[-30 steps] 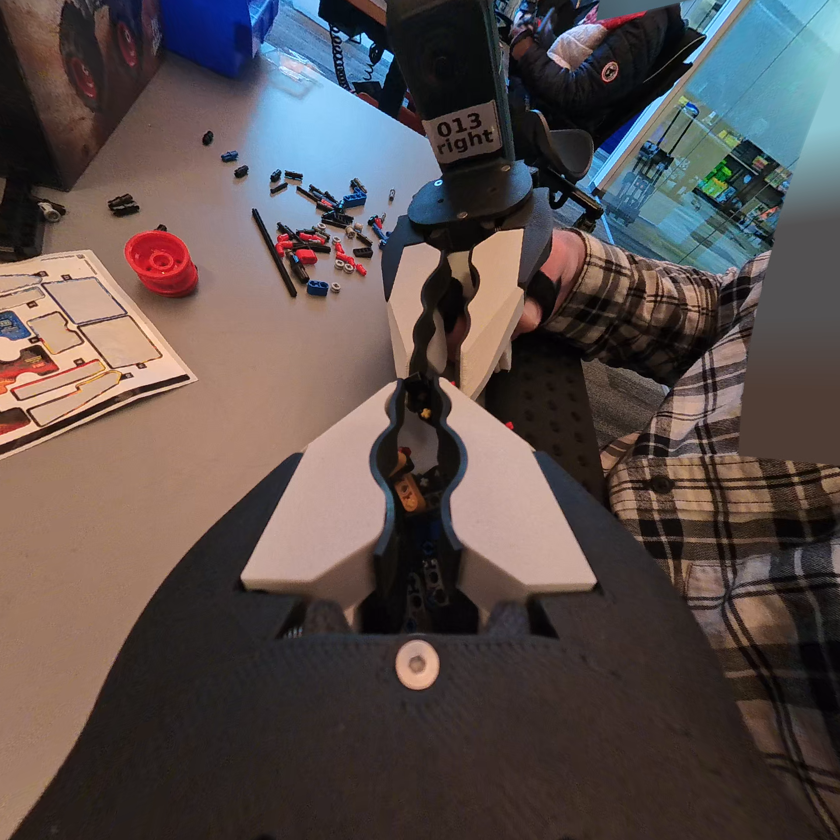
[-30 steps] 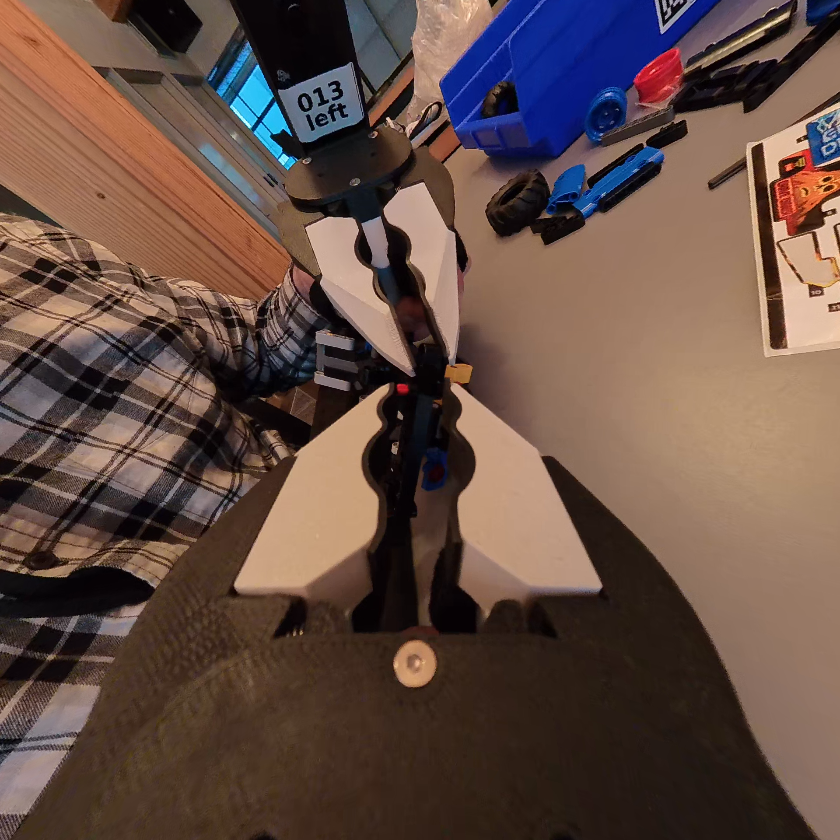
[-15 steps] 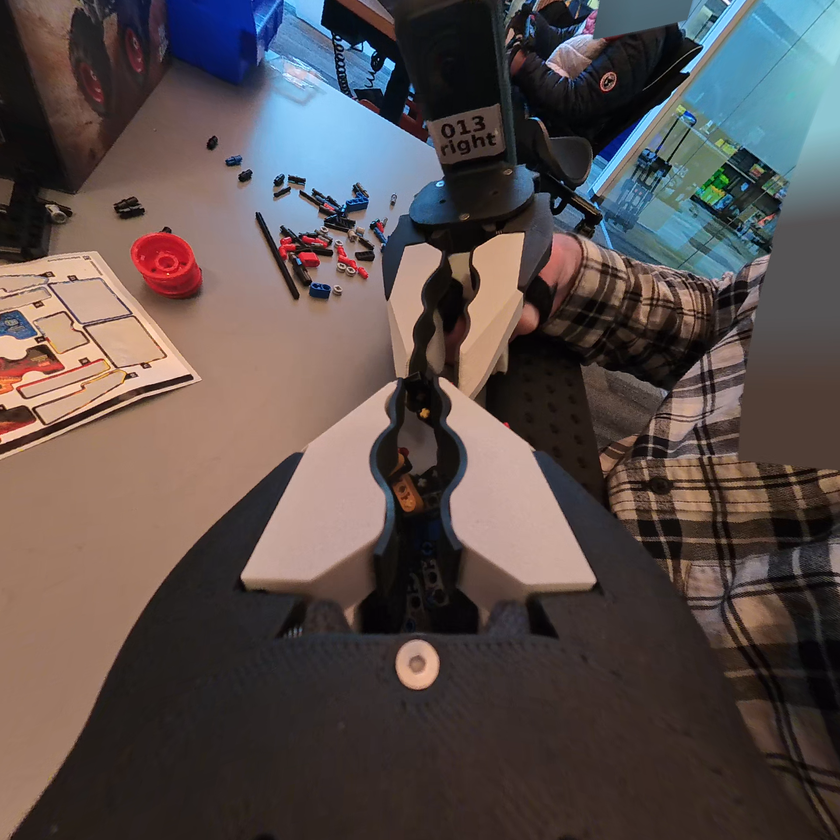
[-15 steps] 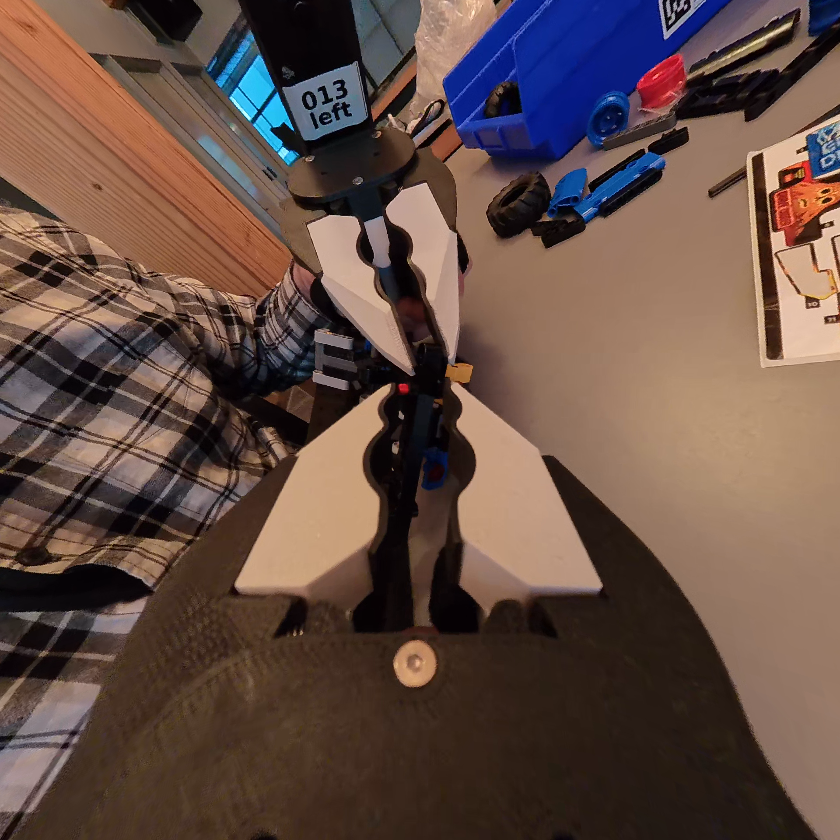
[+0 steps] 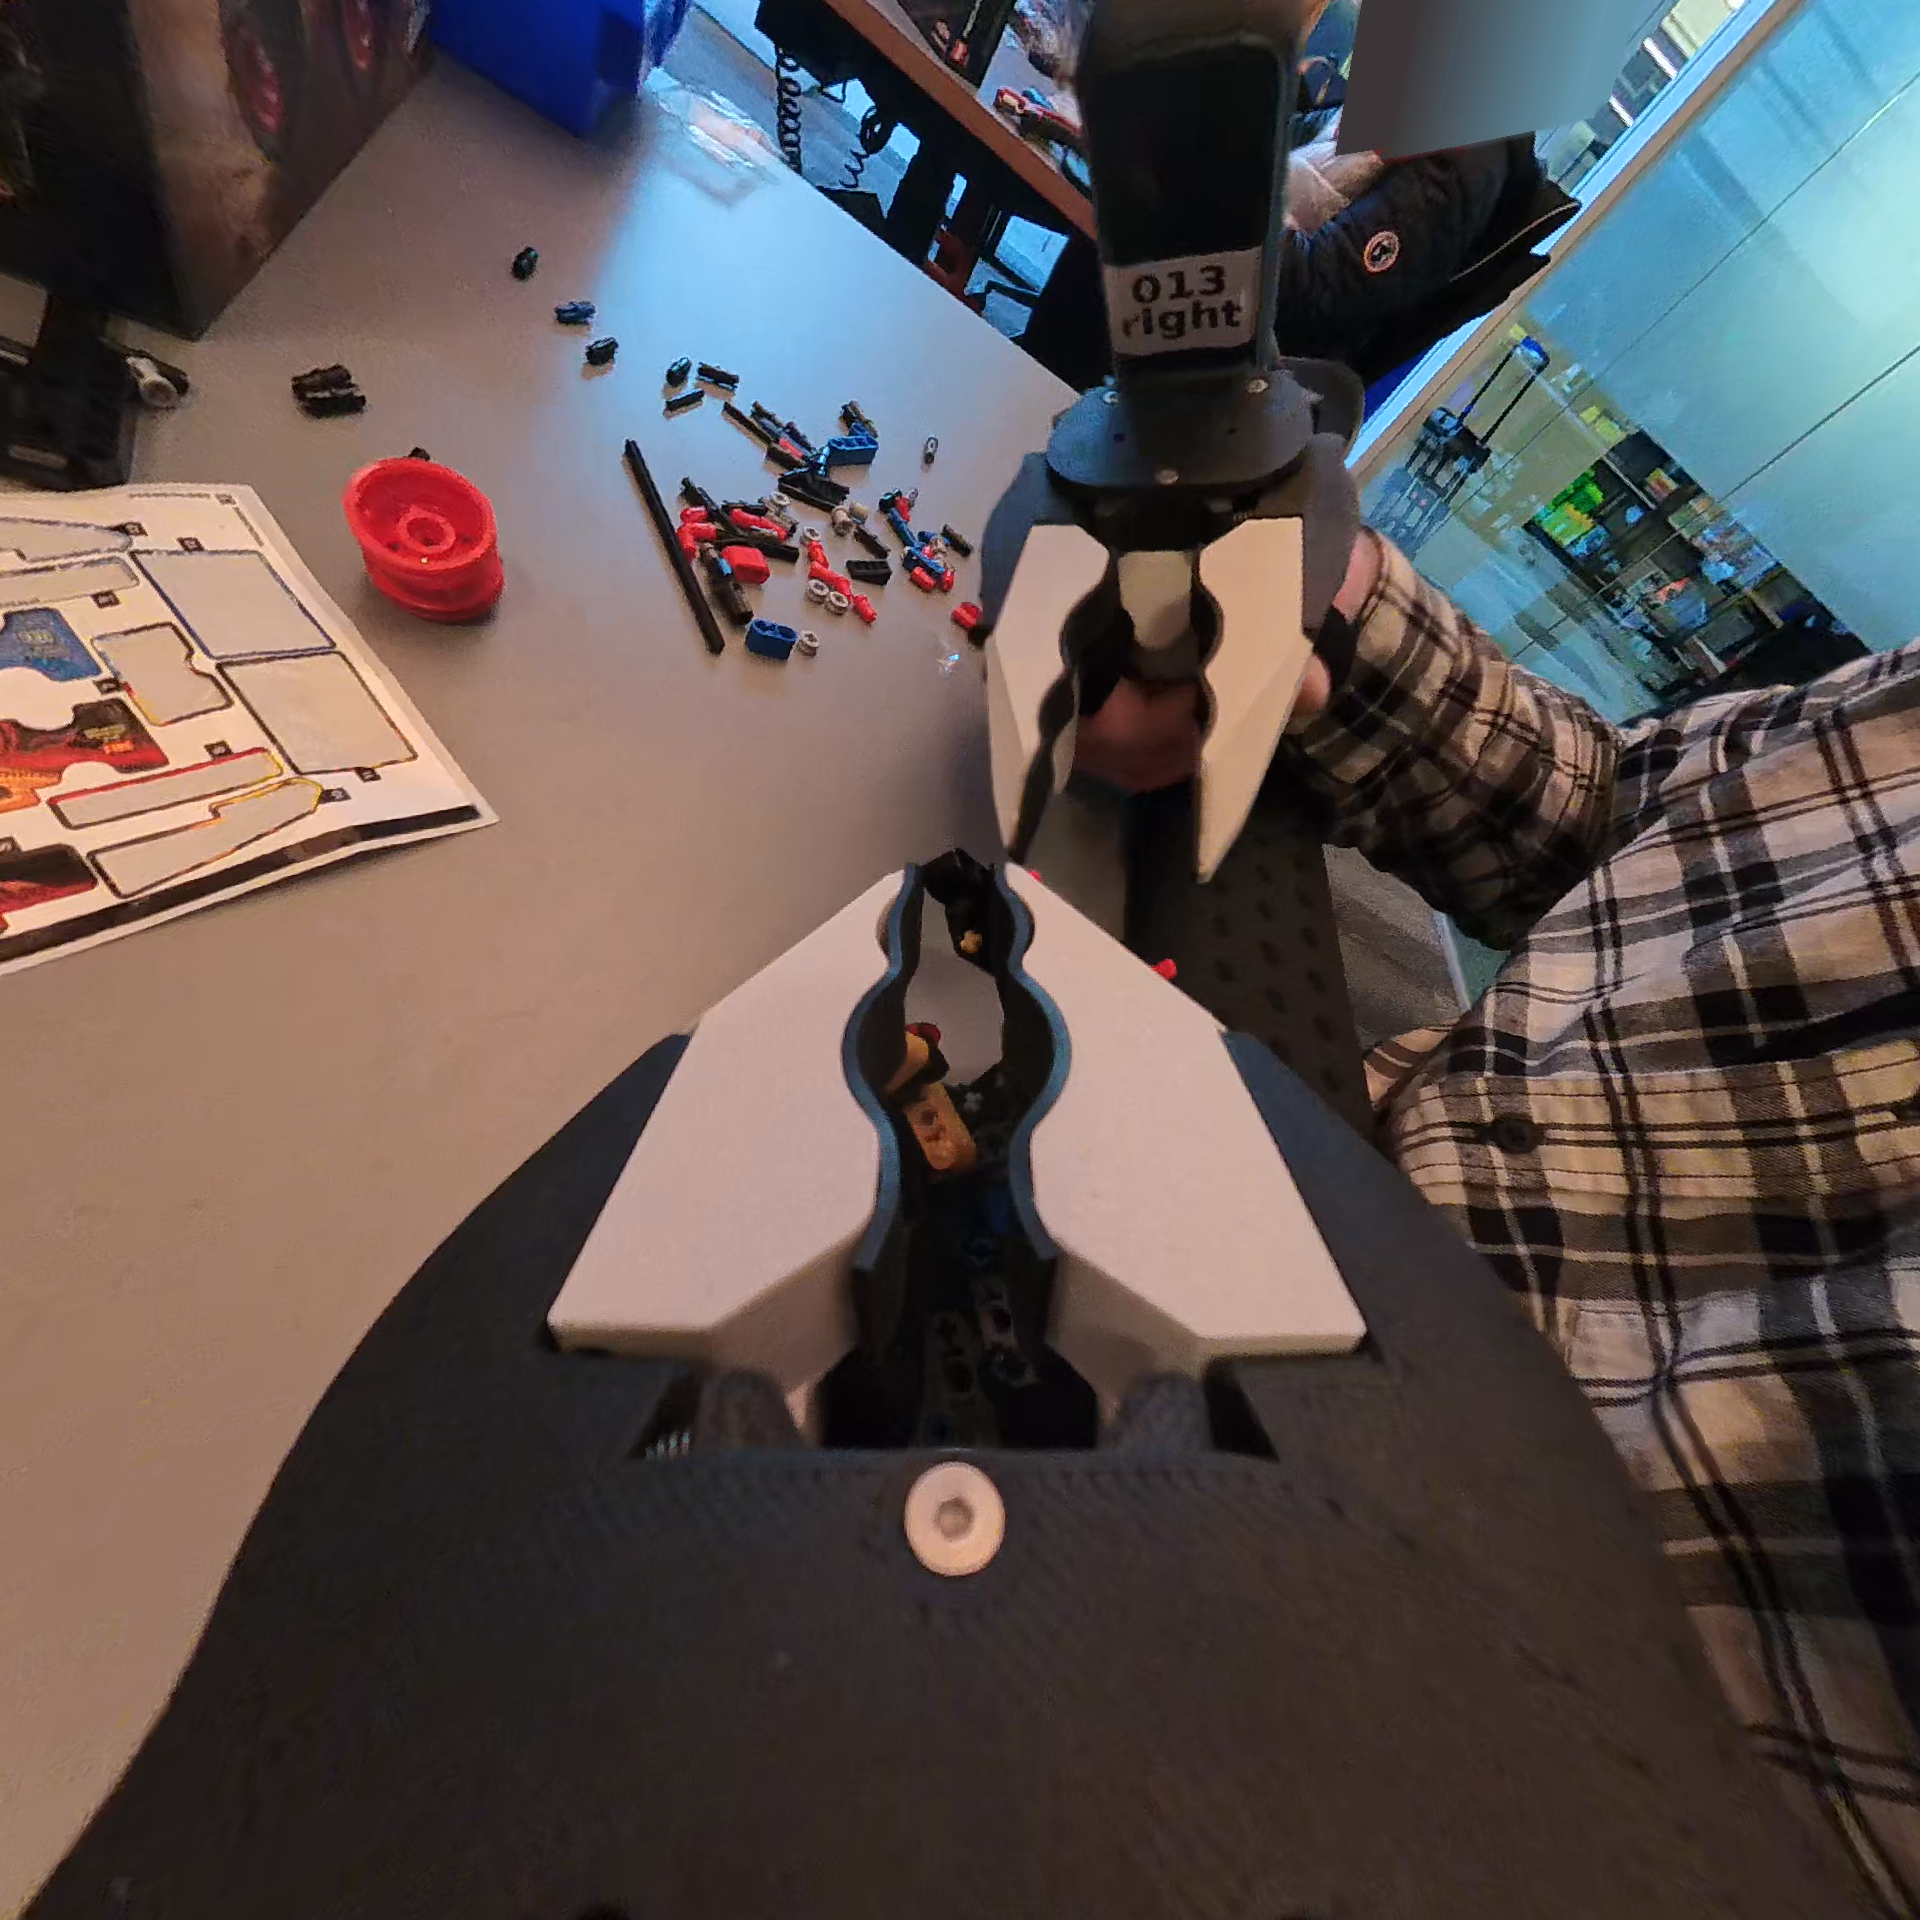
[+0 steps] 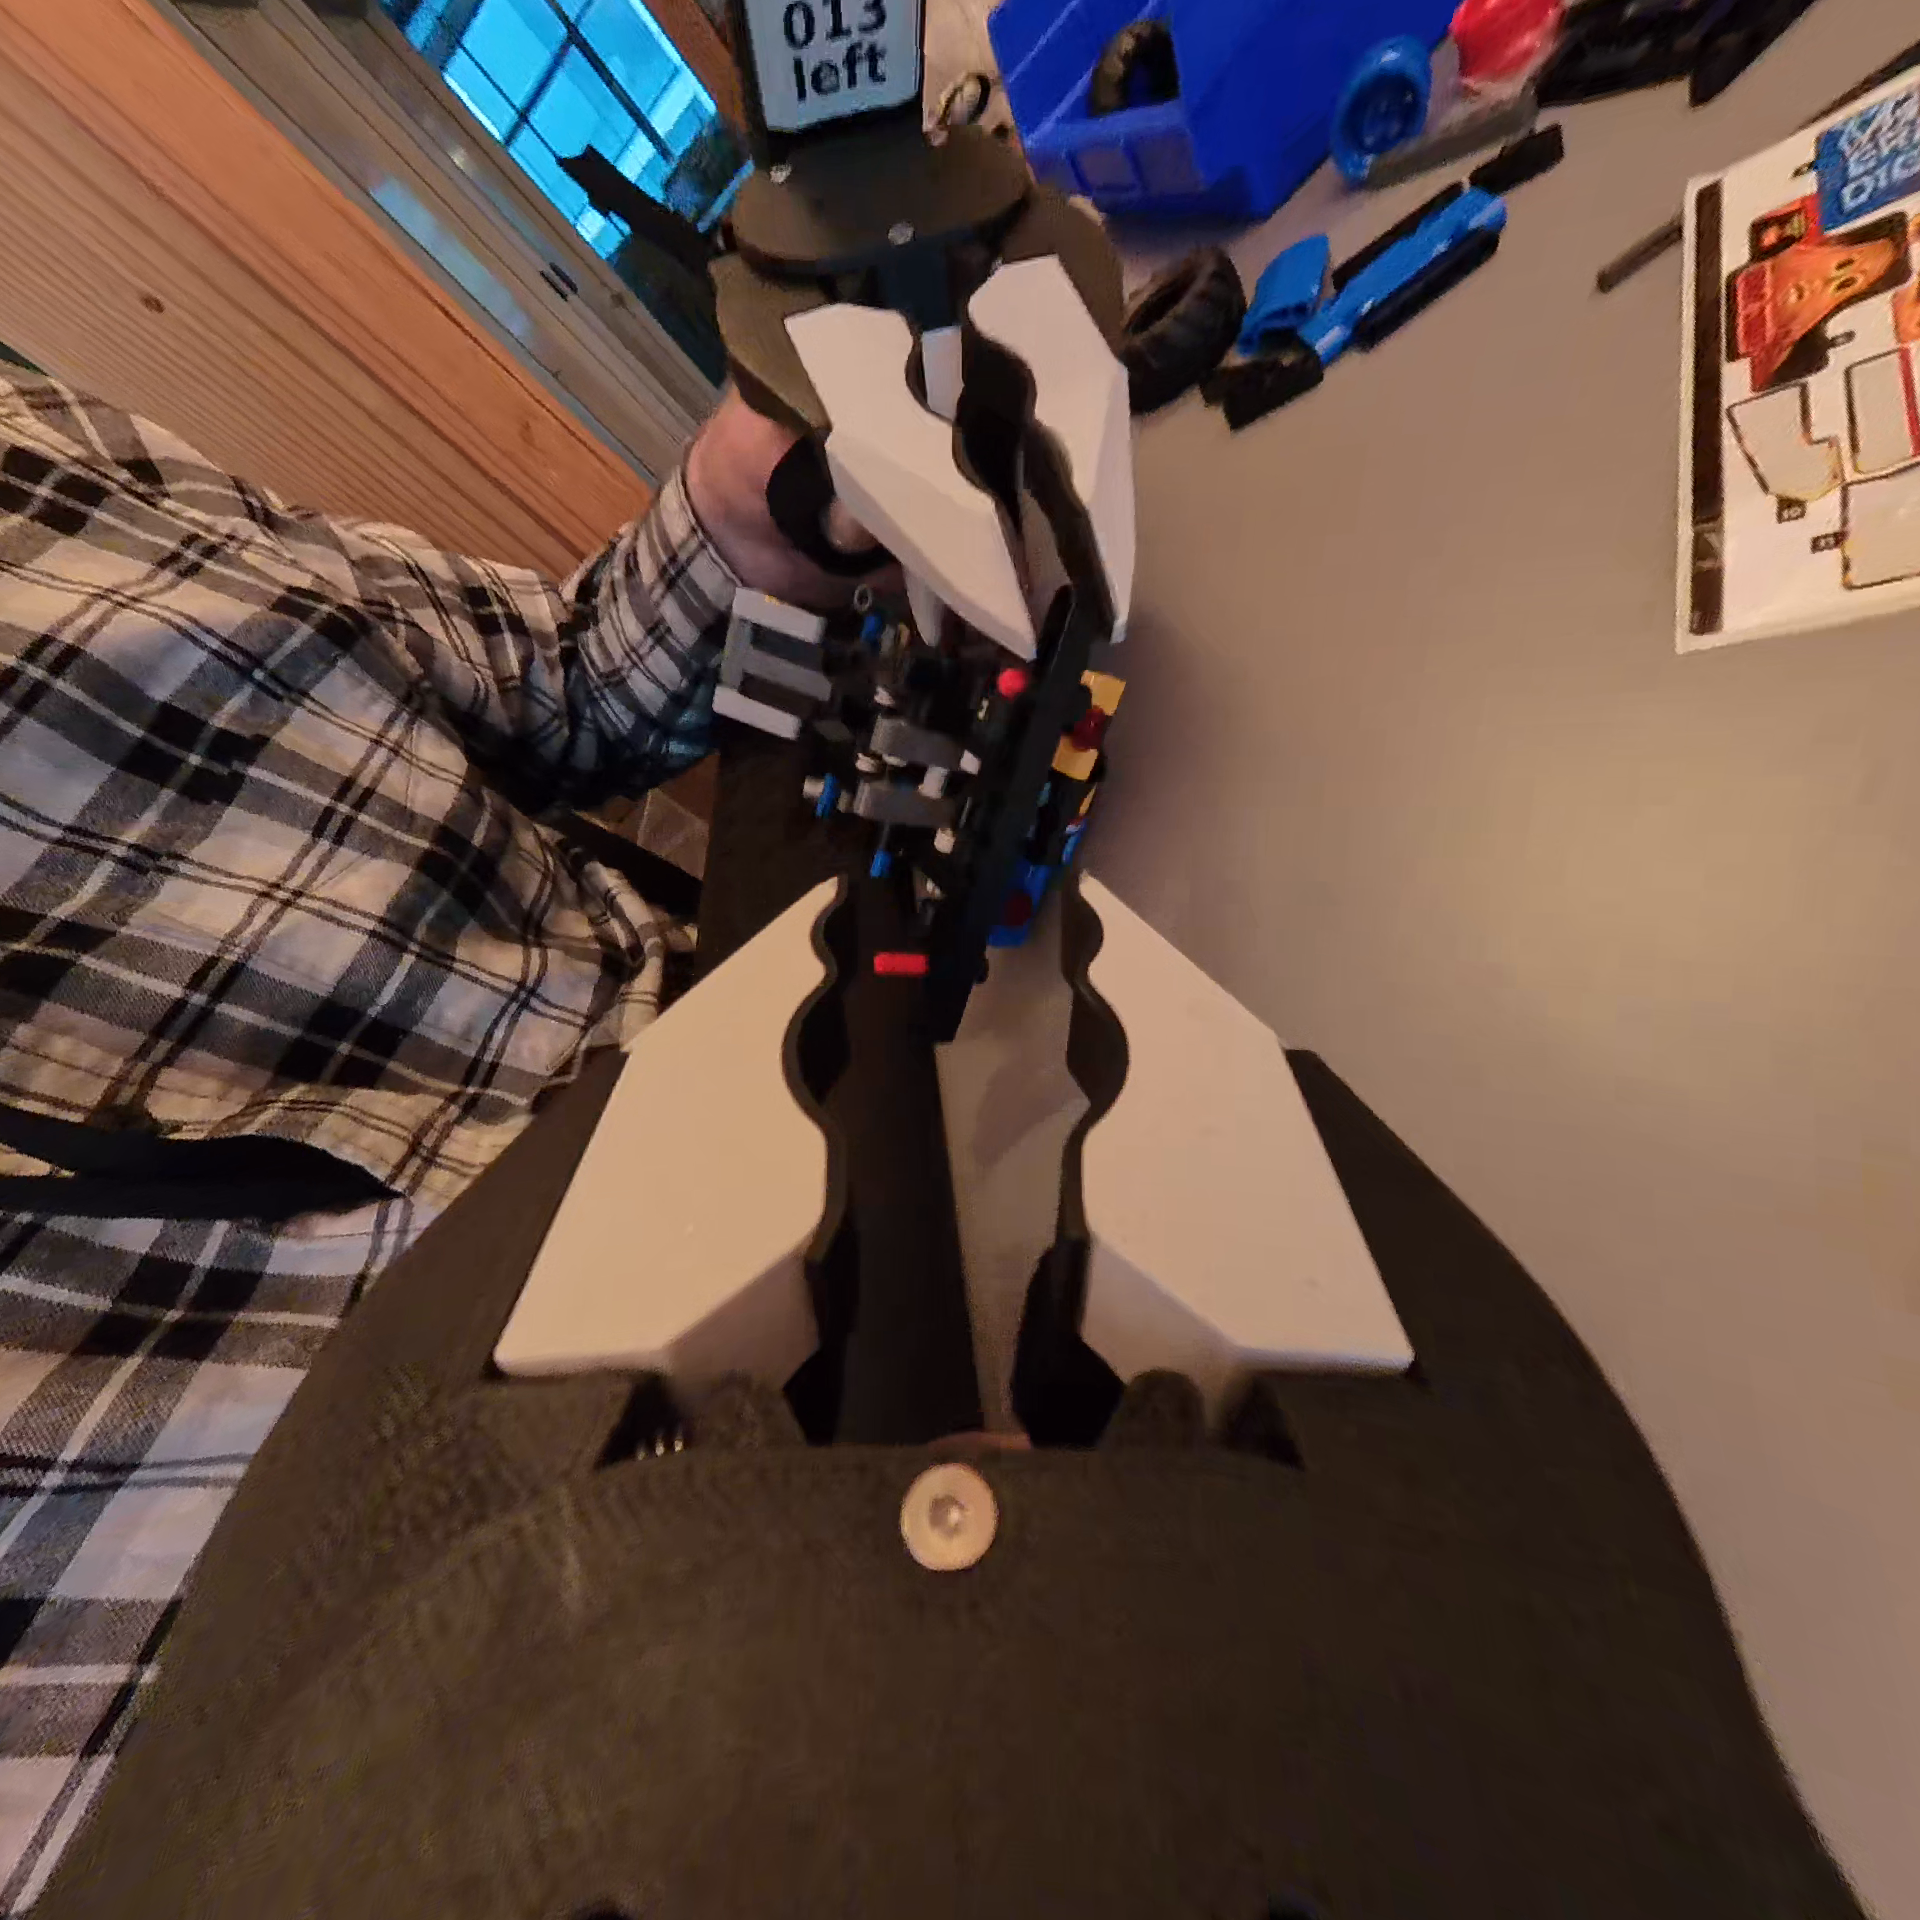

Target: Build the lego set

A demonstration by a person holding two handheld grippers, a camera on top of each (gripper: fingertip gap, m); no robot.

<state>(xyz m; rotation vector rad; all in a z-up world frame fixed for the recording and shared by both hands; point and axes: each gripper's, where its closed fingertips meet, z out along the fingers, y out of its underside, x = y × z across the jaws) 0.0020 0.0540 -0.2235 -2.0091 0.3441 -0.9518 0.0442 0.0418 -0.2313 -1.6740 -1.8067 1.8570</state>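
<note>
Grey table [image 5: 582,1039], glass wall beyond. Lego build [image 6: 966,769] off its near edge, clamped in left gripper [image 5: 961,883]; right gripper [image 6: 961,904] spread, empty. Loose pieces [image 5: 810,530], red wheel [image 5: 424,538] far left.

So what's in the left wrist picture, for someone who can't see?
The left hand-held gripper is shut on a black lego build, while the right hand-held gripper faces it, open. Behind, loose lego bits, a red wheel and a sticker sheet lie on a grey table.
</note>
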